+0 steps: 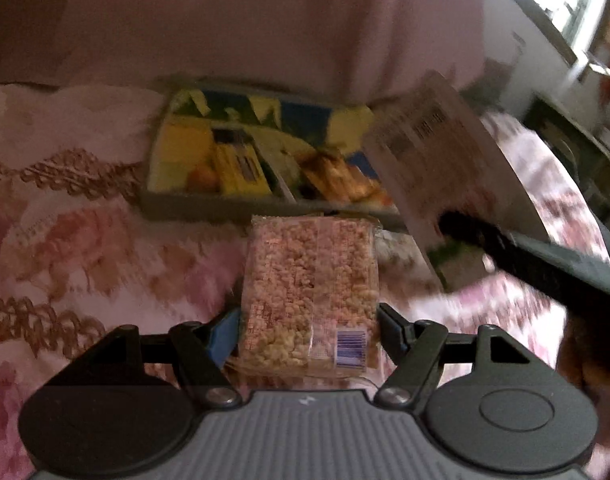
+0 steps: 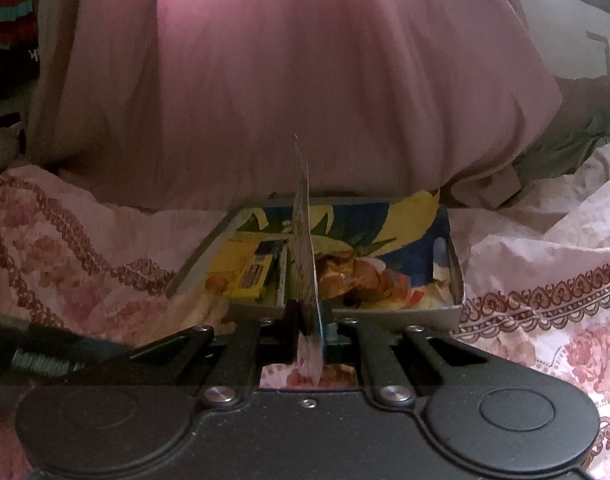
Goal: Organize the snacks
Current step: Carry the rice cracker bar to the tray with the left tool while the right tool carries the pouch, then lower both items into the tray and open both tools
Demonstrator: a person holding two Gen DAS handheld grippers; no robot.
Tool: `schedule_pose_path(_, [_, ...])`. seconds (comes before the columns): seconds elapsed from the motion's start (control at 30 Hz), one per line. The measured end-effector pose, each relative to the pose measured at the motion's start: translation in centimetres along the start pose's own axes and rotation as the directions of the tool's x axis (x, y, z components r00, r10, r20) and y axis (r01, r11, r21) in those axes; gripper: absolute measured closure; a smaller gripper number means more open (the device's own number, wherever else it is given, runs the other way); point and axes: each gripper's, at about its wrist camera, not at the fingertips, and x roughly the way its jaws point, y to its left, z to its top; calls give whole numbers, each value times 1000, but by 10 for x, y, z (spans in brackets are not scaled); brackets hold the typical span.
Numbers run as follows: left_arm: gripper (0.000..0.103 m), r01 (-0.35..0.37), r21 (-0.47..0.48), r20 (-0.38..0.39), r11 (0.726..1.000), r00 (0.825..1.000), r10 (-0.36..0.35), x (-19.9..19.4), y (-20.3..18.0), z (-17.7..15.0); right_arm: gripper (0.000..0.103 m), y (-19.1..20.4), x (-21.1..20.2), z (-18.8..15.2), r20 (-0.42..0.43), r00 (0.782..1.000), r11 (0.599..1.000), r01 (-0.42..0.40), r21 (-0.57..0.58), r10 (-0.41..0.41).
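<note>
My left gripper [image 1: 309, 332] is shut on a clear packet of puffed-rice bar [image 1: 309, 280], its blue pads pressing the packet's two long sides just above the bedspread. Beyond it lies a shallow grey-walled box [image 1: 185, 202] with yellow and orange snack packets inside. From the right, my right gripper [image 1: 445, 224] holds a flat pale packet [image 1: 445, 152] with barcodes, tilted over the box's right end. In the right wrist view that flat packet [image 2: 305, 240] stands edge-on between the shut fingers of the right gripper [image 2: 311, 320], in front of the box [image 2: 425, 314].
A pink floral bedspread [image 1: 85, 240] covers the surface around the box. A large pink cloth bulk [image 2: 285, 80] rises right behind the box. A bright window [image 1: 565, 0] and dark furniture [image 1: 577, 152] lie at the far right. The left gripper's body [image 2: 45, 356] shows at lower left.
</note>
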Motion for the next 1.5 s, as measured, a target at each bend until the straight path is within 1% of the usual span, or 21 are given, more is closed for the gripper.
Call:
schedule_pose_path(0.07, [28, -12, -33, 31, 999, 999, 13, 4, 1, 13, 94, -1, 1, 1, 12, 1000, 1000, 2, -1, -2])
schedule_pose_path(0.17, [28, -36, -42, 77, 998, 996, 39, 10, 1, 32, 94, -5, 7, 4, 14, 1000, 1000, 0, 17, 0])
schedule_pose_path(0.27, [28, -81, -42, 126, 996, 988, 86, 20, 2, 53, 94, -10, 19, 8, 6, 1000, 999, -22, 43, 22])
schedule_pose_path(0.43, [28, -114, -82, 193, 990, 973, 128, 38, 11, 77, 94, -10, 47, 18, 5, 999, 998, -44, 41, 44])
schedule_pose_path(0.6, [28, -155, -81, 227, 985, 959, 170, 56, 17, 94, 94, -6, 82, 30, 19, 998, 996, -65, 56, 64])
schedule_pose_path(0.77, [28, -188, -94, 223, 978, 953, 205, 77, 29, 103, 94, 1, 112, 33, 6, 997, 995, -83, 63, 83])
schedule_pose_path(1.0, [28, -182, -138, 199, 974, 958, 207, 100, 45, 104, 94, -1, 140, 33, -6, 996, 993, -85, 81, 86])
schedule_pose_path(1.27, [28, -217, -136, 165, 967, 957, 238, 120, 53, 110, 94, -2, 164, 29, -54, 994, 992, -89, 85, 94])
schedule_pose_path(1.43, [28, -239, -96, 148, 966, 956, 252, 127, 52, 110, 94, -1, 173, 24, -80, 994, 995, -73, 74, 79])
schedule_pose_path(1.5, [28, -242, -84, 149, 967, 956, 253, 125, 49, 108, 94, 0, 174, 23, -88, 994, 996, -54, 70, 60])
